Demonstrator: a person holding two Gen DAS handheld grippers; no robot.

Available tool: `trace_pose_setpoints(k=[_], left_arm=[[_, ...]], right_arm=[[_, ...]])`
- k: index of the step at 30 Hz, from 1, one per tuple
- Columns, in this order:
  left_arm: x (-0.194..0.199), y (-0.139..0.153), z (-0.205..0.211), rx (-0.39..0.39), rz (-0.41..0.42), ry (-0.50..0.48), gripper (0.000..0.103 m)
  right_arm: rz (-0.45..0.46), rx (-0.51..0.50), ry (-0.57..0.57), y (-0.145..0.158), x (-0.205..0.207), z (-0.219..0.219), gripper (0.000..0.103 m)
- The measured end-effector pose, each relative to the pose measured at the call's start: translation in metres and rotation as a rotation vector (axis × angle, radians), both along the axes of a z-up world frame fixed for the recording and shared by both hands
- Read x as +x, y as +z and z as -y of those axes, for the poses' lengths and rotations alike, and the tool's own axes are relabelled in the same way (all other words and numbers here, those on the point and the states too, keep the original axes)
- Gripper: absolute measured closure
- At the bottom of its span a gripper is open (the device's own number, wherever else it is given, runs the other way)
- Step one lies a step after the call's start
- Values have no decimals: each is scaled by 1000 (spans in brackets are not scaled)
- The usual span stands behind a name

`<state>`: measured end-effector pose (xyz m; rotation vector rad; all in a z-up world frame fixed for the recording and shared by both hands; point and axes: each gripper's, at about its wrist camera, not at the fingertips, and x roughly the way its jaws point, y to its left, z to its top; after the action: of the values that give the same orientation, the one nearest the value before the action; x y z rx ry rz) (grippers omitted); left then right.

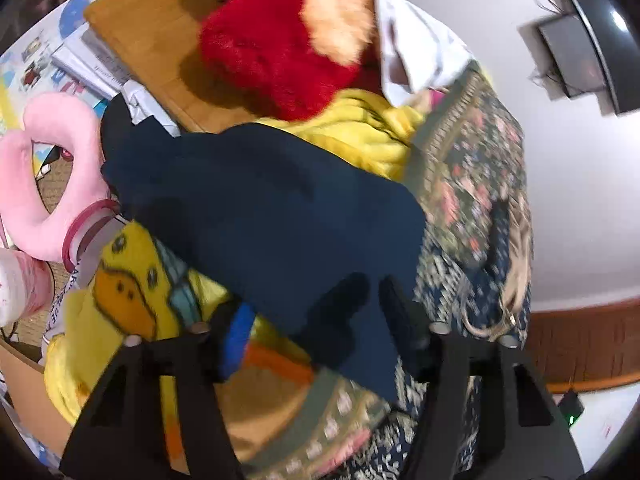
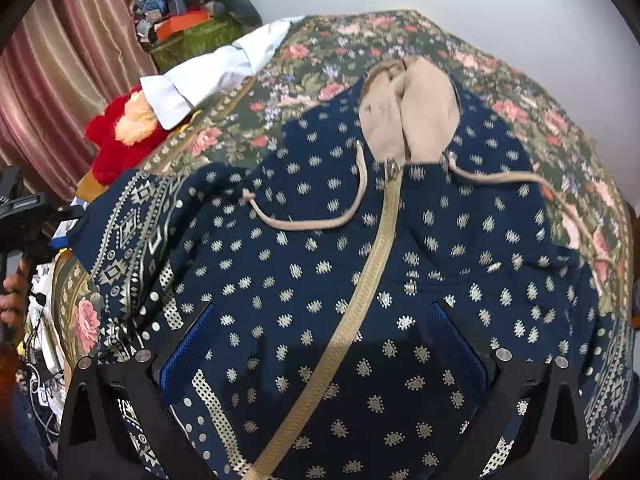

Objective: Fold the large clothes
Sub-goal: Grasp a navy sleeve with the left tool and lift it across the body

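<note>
A navy hoodie [image 2: 304, 240] with pale printed motifs, a gold zip, beige drawstrings and a beige-lined hood [image 2: 416, 112] lies spread front-up on a floral bedspread [image 2: 400, 36]. My right gripper [image 2: 322, 320] hovers over its chest, open, with its blue pads wide apart on either side of the zip. In the left wrist view a plain dark navy flap of cloth [image 1: 280, 216] hangs between the fingers of my left gripper [image 1: 316, 308]. The gap there is still wide and the blue pad [image 1: 236, 336] shows bare. The view is blurred.
Beside the bed lie a red plush toy [image 1: 272, 40], a white shirt [image 1: 416, 48], a yellow duck blanket [image 1: 120, 284], a pink ring cushion [image 1: 40, 184] and a wooden board [image 1: 152, 32]. A person's hand [image 2: 12, 300] holds a black handle at the left edge. Curtains [image 2: 60, 80] hang behind.
</note>
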<state>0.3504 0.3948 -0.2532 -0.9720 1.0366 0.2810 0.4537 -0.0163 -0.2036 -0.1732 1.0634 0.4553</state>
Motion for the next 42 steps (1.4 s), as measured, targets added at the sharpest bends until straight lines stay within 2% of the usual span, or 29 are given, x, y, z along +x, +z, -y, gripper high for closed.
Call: trace_pose_setpoints(k=[2,3,5,8,13,19,24,26,28,31,36,39,42], left_arm=[[4,-3,-5,31,-18,17,67],[6,-2,-5,64,-20,21,70],[10,7,-1,148,-16,10,83],[14,25,8,247,10,-24,92],[20,77,33,381,107,-71,99],[34,167,102,545,291,-178,101],[56,220,176,568,419,-318,101],[67,228,209,568,439,-387,101],[75,228,237,571,444,-445,101],[88,207,287,581,421,-551,101],[108,123,348,485,258,-708,101],[104,79,374,478,159,-788,100],[94,51,394,481,96,-872,98]], right_arm=[[-14,3,-1,-3,1,4,0],[-15,1,-2,-4,2,7,0],[-11,-9,4,-4,1,12,0],[-3,-29,12,-2,0,21,0],[25,-66,7,7,-5,36,0],[60,-46,-2,28,-13,58,0],[78,2,-37,50,-15,84,0],[91,13,-51,58,-18,97,0],[104,17,-63,65,-21,110,0],[103,29,-82,70,-25,130,0],[73,24,-114,64,-32,159,0],[53,11,-122,58,-34,170,0],[35,-3,-121,51,-36,174,0]])
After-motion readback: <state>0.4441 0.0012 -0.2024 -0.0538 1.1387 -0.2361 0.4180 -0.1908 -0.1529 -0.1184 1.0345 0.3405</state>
